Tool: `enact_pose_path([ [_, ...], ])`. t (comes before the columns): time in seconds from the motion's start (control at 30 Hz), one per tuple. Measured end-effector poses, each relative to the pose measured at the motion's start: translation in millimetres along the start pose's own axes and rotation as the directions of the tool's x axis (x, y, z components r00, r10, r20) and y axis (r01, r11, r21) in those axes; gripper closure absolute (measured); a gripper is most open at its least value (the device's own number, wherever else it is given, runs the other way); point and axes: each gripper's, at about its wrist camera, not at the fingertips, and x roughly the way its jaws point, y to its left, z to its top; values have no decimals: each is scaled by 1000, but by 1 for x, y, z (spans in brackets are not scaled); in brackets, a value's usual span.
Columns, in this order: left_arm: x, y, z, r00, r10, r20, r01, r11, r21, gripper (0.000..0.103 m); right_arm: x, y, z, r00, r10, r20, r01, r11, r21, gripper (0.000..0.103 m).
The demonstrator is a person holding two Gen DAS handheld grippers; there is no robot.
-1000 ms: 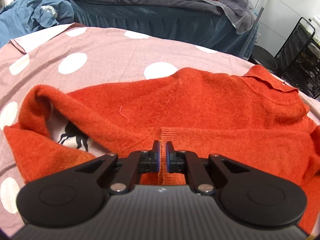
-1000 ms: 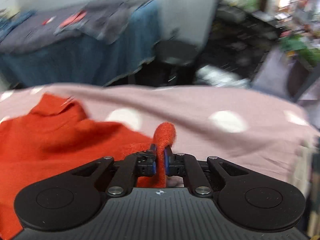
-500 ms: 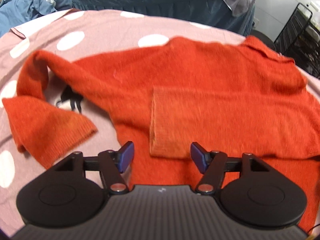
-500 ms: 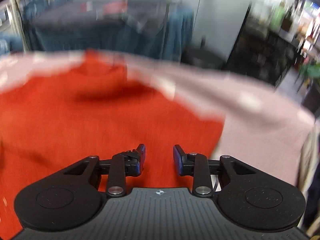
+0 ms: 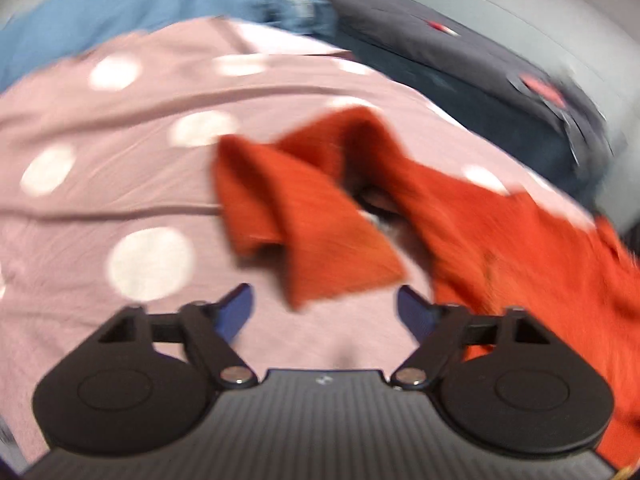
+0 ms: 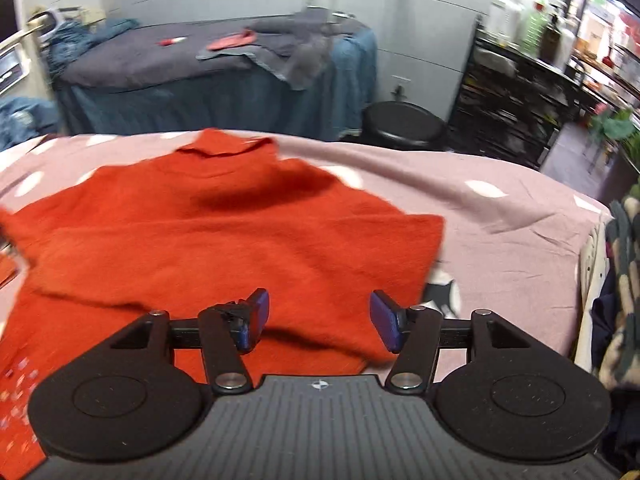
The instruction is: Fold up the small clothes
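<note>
- Right now the orange sweater (image 6: 224, 240) lies spread on the pink sheet with white dots (image 6: 500, 208), collar at the far edge, its right side folded in over the body.
- Seen from the left wrist, the sweater's left sleeve (image 5: 304, 228) lies bunched and creased on the sheet, its cuff end pointing toward the camera; this view is blurred.
- Under the sweater's near right corner a bit of white cloth with a black print (image 6: 442, 286) peeks out; what it belongs to cannot be told.
- Over the sweater's near hem hangs the right gripper (image 6: 319, 316), its jaws having just been opening; they stand wide apart, nothing between the blue pads.
- Just short of the cuff sits the left gripper (image 5: 325, 312), jaws spread and gripping nothing.
- Beyond the sheet stands a bed with a dark grey cover (image 6: 160, 64) and a blue skirt, small red items on top.
- Beside it is a round black stool (image 6: 400, 120), then black shelving (image 6: 512, 96) with bottles.
</note>
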Motion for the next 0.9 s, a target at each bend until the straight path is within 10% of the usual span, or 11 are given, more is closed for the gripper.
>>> enact_pose_path([
  [0.23, 41, 2, 26, 998, -30, -50, 34, 996, 88, 51, -8, 30, -21, 996, 52, -70, -53, 998, -14, 11],
  [0.33, 61, -11, 28, 991, -53, -123, 69, 990, 126, 101, -19, 39, -22, 997, 42, -70, -43, 999, -1, 11],
  [0.6, -3, -5, 101, 979, -170, 115, 164, 985, 60, 101, -46, 51, -24, 999, -21, -24, 22, 998, 58, 11],
  [0.73, -51, -35, 160, 918, -357, 173, 329, 929, 172, 101, -54, 58, -27, 1000, -17, -15, 19, 995, 98, 12],
  [0.9, -83, -133, 132, 768, -641, -3, 616, 736, 281, 101, -54, 64, -24, 1000, 25, -12, -24, 995, 93, 12],
])
